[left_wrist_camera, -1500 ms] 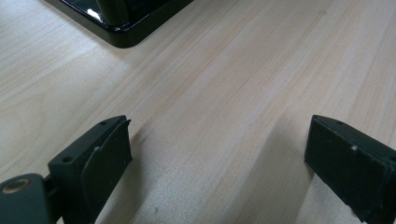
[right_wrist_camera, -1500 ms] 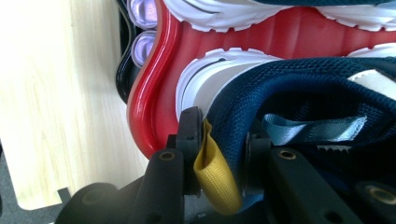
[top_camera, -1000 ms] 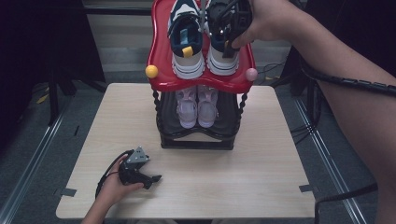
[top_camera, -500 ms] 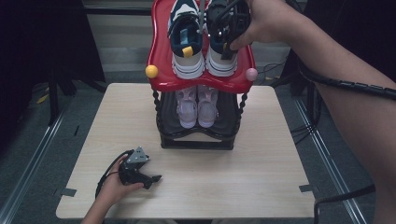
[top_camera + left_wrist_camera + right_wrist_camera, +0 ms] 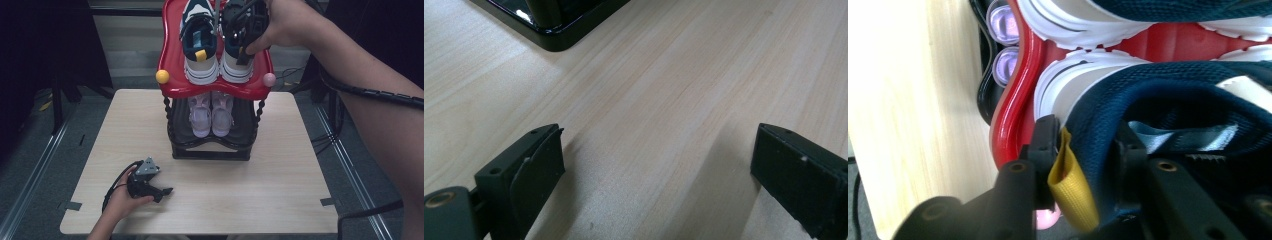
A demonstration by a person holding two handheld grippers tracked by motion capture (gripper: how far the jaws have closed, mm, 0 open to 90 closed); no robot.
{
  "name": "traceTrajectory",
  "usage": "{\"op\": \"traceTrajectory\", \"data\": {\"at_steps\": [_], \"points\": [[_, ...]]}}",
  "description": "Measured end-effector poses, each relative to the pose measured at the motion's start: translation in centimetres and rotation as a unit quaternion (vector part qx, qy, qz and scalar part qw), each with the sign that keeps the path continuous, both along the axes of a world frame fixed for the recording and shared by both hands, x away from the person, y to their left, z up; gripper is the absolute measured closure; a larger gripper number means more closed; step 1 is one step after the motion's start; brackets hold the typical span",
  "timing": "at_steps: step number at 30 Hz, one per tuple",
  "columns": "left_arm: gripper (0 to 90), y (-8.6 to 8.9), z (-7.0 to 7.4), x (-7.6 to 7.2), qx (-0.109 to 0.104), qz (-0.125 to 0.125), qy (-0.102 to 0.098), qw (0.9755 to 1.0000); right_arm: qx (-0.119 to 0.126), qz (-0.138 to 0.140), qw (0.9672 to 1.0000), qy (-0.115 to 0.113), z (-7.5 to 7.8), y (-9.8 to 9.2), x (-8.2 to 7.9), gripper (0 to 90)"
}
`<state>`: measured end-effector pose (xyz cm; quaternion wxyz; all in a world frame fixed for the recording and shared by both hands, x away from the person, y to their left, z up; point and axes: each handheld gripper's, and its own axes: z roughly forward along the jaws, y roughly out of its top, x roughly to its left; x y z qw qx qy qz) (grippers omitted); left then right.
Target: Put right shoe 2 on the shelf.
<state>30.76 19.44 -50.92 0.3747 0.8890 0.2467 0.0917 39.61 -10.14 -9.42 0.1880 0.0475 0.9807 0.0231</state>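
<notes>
Right gripper (image 5: 1083,165) straddles the heel collar and yellow pull tab (image 5: 1070,185) of the right navy sneaker (image 5: 239,47), its jaws just easing apart, evidently seating it at the red shelf's (image 5: 172,75) 3 o'clock side; left gripper (image 5: 162,191) rests spread on the table (image 5: 280,175)

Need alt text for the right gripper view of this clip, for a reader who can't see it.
Close-up of the right gripper with its jaws either side of the heel of a navy sneaker, a yellow pull tab against the outer jaw. The sneaker sits on a red shelf beside its twin; a light wooden table lies below.
</notes>
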Motion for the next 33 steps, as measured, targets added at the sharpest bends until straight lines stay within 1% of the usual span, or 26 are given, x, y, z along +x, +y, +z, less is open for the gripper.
{"op": "traceTrajectory", "data": {"at_steps": [1, 3, 4, 5, 8, 10, 12, 14, 16, 19, 20, 23, 24, 26, 27, 28, 29, 30, 31, 32, 33], "points": [[6.2, 0.0, 0.0, 0.0, 0.0, 0.0, 0.0, 1.0, 0.004, -0.005, 1.0, -0.001, 0.1, 0.0, -0.1, 62.7], [6.2, 0.0, 0.0, 0.0, -0.001, 0.0, 0.001, 1.0, 0.008, -0.005, 1.0, -0.003, 0.2, -0.1, -0.2, 57.9], [6.2, 0.0, 0.0, 0.0, -0.001, 0.001, 0.001, 1.0, 0.009, -0.001, 0.9999, -0.004, 0.2, -0.1, -0.2, 55.9], [6.2, 0.0, 0.0, 0.0, 0.0, 0.0, 0.0, 1.0, 0.011, -0.001, 0.9999, -0.009, 0.3, -0.1, -0.2, 54.5], [6.2, 0.0, 0.0, 0.0, -0.001, 0.0, 0.001, 1.0, 0.012, -0.001, 0.9998, -0.013, 0.3, -0.3, -0.3, 50.7], [6.2, 0.0, 0.0, 0.0, -0.004, 0.003, 0.001, 1.0, 0.012, -0.003, 0.9999, -0.012, 0.3, -0.5, -0.3, 49.9], [6.1, -0.1, 0.0, 0.0, -0.005, 0.003, 0.002, 1.0, 0.016, -0.004, 0.9997, -0.017, 0.2, -0.5, -0.4, 49.1], [6.1, -0.1, -0.1, 0.0, -0.005, 0.002, 0.0, 1.0, 0.017, -0.005, 0.9997, -0.017, 0.1, -0.5, -0.5, 50.6], [6.0, -0.1, -0.1, 0.0, -0.006, 0.001, 0.001, 1.0, 0.014, -0.002, 0.9997, -0.021, 0.2, -0.4, -0.5, 54.6], [6.0, -0.1, 0.0, 0.0, -0.003, 0.002, 0.001, 1.0, 0.007, 0.009, 0.9999, -0.005, 0.1, -0.2, -0.5, 67.3], [6.0, -0.1, 0.0, 0.0, -0.004, 0.001, 0.0, 1.0, 0.004, 0.016, 0.9999, -0.002, 0.0, -0.1, -0.6, 69.1], [6.0, -0.1, 0.0, 0.0, -0.003, 0.002, 0.0, 1.0, -0.005, 0.024, 0.9997, -0.007, 0.0, 0.0, -0.8, 70.9], [5.9, -0.1, -0.1, 0.0, -0.006, 0.001, 0.002, 1.0, -0.008, 0.03, 0.9995, -0.008, 0.0, 0.0, -0.9, 71.4], [6.0, -0.1, 0.0, 0.0, -0.004, 0.002, 0.001, 1.0, -0.01, 0.038, 0.9992, -0.009, 0.0, 0.0, -0.9, 72.0], [6.0, -0.1, 0.0, 0.0, -0.004, 0.002, 0.001, 1.0, -0.017, 0.043, 0.9989, -0.01, 0.0, 0.0, -1.0, 72.1], [5.9, -0.1, -0.1, 0.0, -0.006, 0.001, 0.002, 1.0, -0.021, 0.042, 0.9989, -0.009, 0.0, 0.0, -1.0, 72.2], [6.0, -0.1, -0.1, 0.0, -0.006, 0.001, 0.001, 1.0, -0.016, 0.043, 0.9989, -0.011, -0.1, 0.0, -1.1, 72.3], [5.9, -0.1, -0.1, 0.0, -0.005, 0.002, 0.001, 1.0, -0.02, 0.05, 0.9985, -0.01, -0.1, -0.1, -1.1, 72.3], [6.0, -0.1, -0.1, 0.0, -0.006, 0.001, 0.002, 1.0, -0.023, 0.041, 0.9989, -0.005, -0.1, -0.1, -1.0, 72.1], [5.9, -0.1, -0.1, 0.0, -0.006, 0.001, 0.002, 1.0, -0.013, 0.031, 0.9994, -0.007, 0.0, -0.2, -0.9, 71.7], [6.0, -0.1, -0.1, 0.0, -0.006, 0.001, 0.002, 1.0, -0.011, 0.029, 0.9995, -0.006, 0.0, -0.2, -0.8, 70.9]]}}
